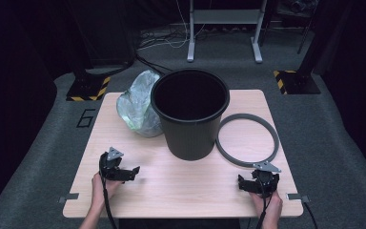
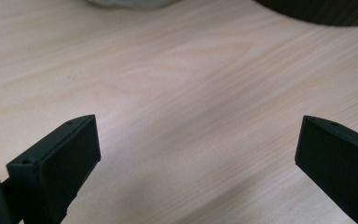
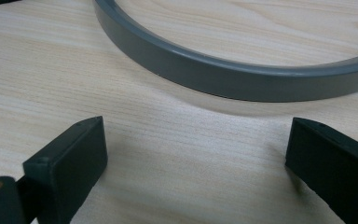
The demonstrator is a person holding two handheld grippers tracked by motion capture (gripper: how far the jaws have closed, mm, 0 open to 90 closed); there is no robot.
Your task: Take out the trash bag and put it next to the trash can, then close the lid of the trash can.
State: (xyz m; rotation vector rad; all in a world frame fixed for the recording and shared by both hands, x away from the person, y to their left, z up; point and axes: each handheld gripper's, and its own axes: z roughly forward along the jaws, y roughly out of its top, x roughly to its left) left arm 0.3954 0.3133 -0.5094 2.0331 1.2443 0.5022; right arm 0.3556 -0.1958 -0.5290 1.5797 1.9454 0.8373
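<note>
wooden table (image 1: 181, 186), one black bin (image 1: 190, 114), one grey ring (image 1: 247, 140), one crumpled bag (image 1: 138, 105), left claw (image 1: 134, 170), right claw (image 1: 240, 183), both wide open, empty

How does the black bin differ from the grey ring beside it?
The bin stands upright and tall, while the ring lies flat and low on the table. The bin is black with closed walls; the ring is grey and only a hoop, with bare wood inside it. Both are round.
</note>
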